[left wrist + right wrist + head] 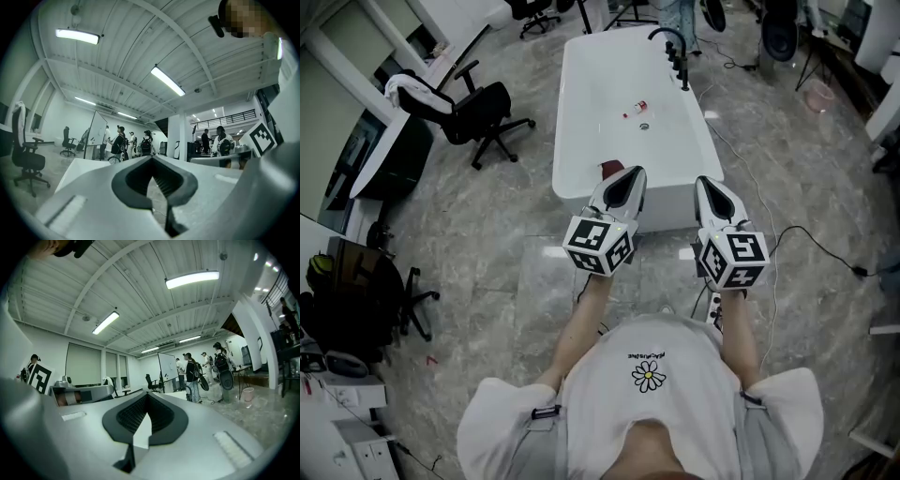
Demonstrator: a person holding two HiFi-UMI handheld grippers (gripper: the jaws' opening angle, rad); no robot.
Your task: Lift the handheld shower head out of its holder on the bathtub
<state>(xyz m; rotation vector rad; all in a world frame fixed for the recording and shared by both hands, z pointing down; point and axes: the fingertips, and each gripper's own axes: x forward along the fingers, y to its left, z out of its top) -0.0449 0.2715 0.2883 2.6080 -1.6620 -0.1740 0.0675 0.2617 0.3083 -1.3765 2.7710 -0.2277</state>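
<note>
A white bathtub (574,141) stands ahead of me on the marble floor. Its black tap and handheld shower head (682,67) sit on the far right rim. Both grippers hover side by side over the tub's near end, far from that fitting. My left gripper (630,174) is shut with nothing in it, its tips meeting in the left gripper view (152,159). My right gripper (705,184) is likewise shut and empty (146,395). Both gripper views look out level across the room, and neither shows the shower head clearly.
Inside the tub lie a small red-and-white item (636,110), the drain (644,126) and a dark red object (610,168). A black office chair (483,112) stands left of the tub. Cables (811,239) run over the floor at right. Several people (119,143) stand far off.
</note>
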